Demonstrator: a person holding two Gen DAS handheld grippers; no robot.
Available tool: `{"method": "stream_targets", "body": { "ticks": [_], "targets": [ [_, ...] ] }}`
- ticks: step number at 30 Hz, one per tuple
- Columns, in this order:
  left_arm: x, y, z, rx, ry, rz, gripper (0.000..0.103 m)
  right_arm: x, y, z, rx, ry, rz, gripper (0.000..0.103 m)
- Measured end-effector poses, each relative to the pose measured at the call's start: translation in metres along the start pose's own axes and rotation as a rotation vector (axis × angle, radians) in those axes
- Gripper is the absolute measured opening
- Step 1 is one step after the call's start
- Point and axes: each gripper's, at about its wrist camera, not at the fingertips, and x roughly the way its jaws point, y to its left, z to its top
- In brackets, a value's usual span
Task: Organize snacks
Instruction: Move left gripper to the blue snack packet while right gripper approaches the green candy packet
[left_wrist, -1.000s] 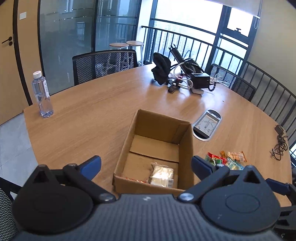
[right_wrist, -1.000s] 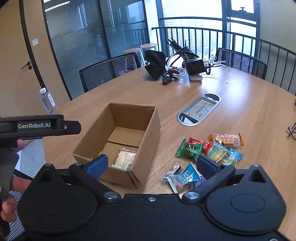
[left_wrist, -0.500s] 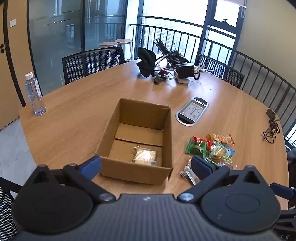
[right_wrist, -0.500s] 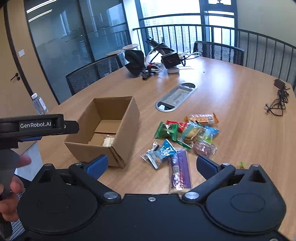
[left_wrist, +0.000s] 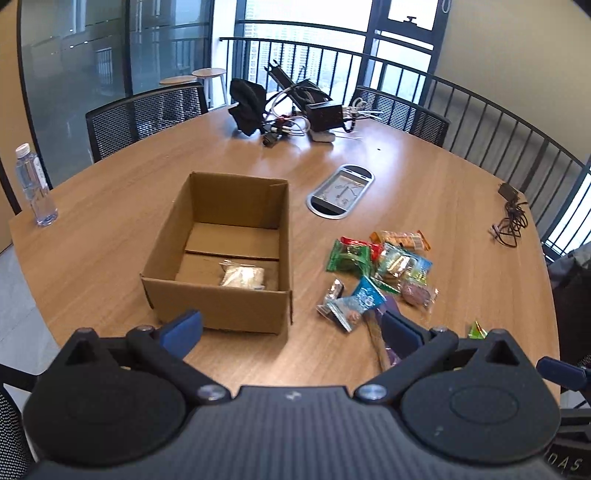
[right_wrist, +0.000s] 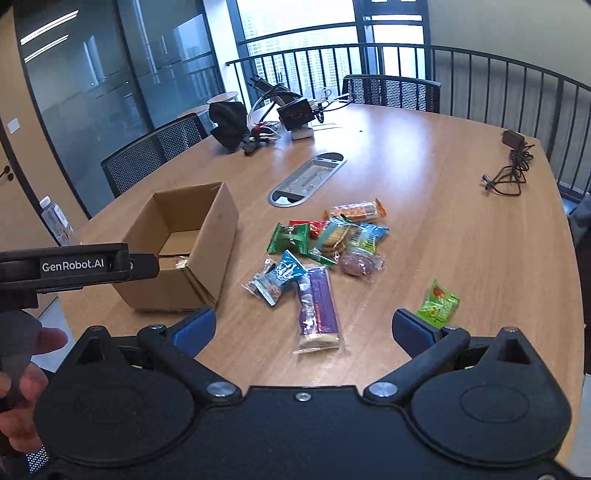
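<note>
Jaws of left gripper & right gripper spread wide, empty, near table edge.

Left wrist view: looks from my left gripper, held above the near edge of the wooden table, forward and slightly down; the cardboard box sits near, just left of centre, the loose snack packets to its right.

Right wrist view: looks from my right gripper, also above the near edge, further right, facing forward and down; the purple packet lies nearest, the box off to the left.

Shared: box, packets, oval cable hatch, far clutter, railing. My left gripper's body shows at the right view's left edge.
</note>
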Motion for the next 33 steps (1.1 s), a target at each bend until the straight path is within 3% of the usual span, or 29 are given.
{"method": "stream_targets", "body": {
  "ticks": [5,15,25,33],
  "targets": [
    [0.006,-0.013,-0.003,0.018,0.023,-0.047,0.101,-0.004,-0.011,-0.005,0.027,-0.001,-0.028,0.101],
    [0.025,-0.037,-0.005,0.054,0.059,-0.128,0.093,-0.002,-0.038,-0.011,0.101,0.019,-0.086,0.083],
    [0.055,-0.052,0.007,0.106,0.084,-0.170,0.071,0.009,-0.059,-0.011,0.159,0.042,-0.131,0.070],
    [0.088,-0.066,0.015,0.214,0.123,-0.164,0.062,0.029,-0.078,-0.005,0.219,0.077,-0.168,0.065]
  ]
}}
